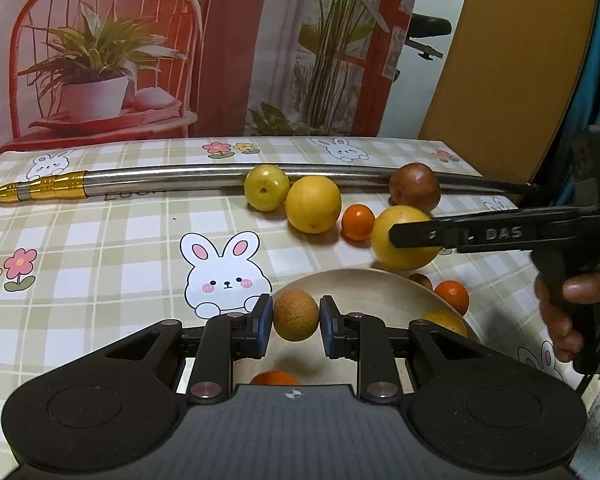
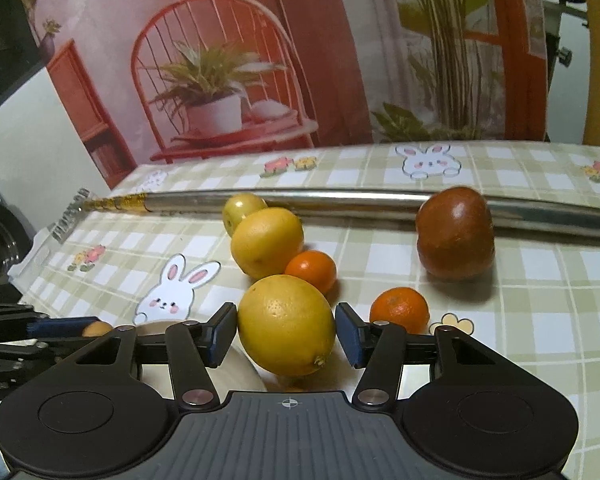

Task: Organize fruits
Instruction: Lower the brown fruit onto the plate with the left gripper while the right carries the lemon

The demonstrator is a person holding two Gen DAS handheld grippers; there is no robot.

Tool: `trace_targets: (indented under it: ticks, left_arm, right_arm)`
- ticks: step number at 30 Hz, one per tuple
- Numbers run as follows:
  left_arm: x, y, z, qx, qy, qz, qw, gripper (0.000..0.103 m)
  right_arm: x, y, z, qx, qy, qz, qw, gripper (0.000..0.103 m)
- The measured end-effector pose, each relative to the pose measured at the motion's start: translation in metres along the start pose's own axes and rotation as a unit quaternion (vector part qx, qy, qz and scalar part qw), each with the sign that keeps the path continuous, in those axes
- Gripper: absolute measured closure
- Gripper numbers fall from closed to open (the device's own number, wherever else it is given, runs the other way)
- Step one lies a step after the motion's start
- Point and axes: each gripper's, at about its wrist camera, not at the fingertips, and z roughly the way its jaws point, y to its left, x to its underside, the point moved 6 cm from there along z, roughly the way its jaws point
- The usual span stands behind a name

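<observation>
A small brown fruit [image 1: 295,315] was held clamped in the left gripper [image 1: 295,322] above the wooden plate [image 1: 364,286], seemingly for setting down there. Beside the plate, a large yellow citrus [image 2: 286,325] was bracketed by the right gripper [image 2: 286,334], though actual pad contact could not be told. Farther off, loose fruits were kept from rolling by a metal rod [image 1: 172,178].

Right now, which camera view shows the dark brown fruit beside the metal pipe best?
The right wrist view: the dark brown fruit is large, near and unobstructed against the metal pipe. The left wrist view shows it smaller, farther away near the right edge.
</observation>
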Motion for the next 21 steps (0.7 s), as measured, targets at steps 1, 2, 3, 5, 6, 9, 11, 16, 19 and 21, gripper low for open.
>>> trace_targets:
  ticks: [1,2,3,5,6,9,11,16,19,21]
  left_arm:
    - [-0.001,0.001,0.000,0.001,0.000,-0.003,1.0000,0.076]
    - [-0.002,0.003,-0.001,0.002,0.000,-0.008,1.0000,0.076]
    - [-0.003,0.006,-0.001,0.004,0.000,-0.017,0.9998,0.076]
    - [-0.005,0.012,-0.001,0.013,0.004,-0.039,0.9991,0.076]
    - [-0.007,0.015,-0.001,0.018,0.006,-0.048,0.9987,0.076]
    - [-0.010,0.019,-0.002,0.023,0.006,-0.053,0.9983,0.076]
    - [-0.010,0.017,0.000,0.020,0.009,-0.044,0.9988,0.076]
    - [-0.003,0.006,0.006,0.010,0.023,-0.012,0.9996,0.076]
    - [0.001,0.000,0.009,0.005,0.031,0.014,0.9994,0.076]
    - [0.004,-0.005,0.011,0.005,0.038,0.028,0.9989,0.076]
  right_arm:
    - [-0.001,0.001,-0.003,0.001,-0.004,0.001,1.000,0.053]
    - [-0.001,0.002,-0.007,0.001,-0.008,0.001,1.000,0.053]
    - [-0.002,0.003,-0.010,0.000,-0.012,0.001,1.000,0.053]
    - [-0.003,0.006,-0.017,-0.003,-0.018,0.001,1.000,0.053]
    - [-0.003,0.007,-0.020,-0.005,-0.020,0.002,1.000,0.053]
    - [-0.003,0.013,-0.027,-0.012,-0.026,0.000,1.000,0.053]
    - [-0.003,0.019,-0.030,-0.016,-0.028,-0.004,0.999,0.053]
    - [-0.001,0.032,-0.031,-0.033,-0.021,-0.015,0.999,0.053]
    - [0.001,0.038,-0.028,-0.038,-0.014,-0.018,0.999,0.053]
    - [0.004,0.040,-0.026,-0.039,-0.009,-0.022,0.999,0.053]
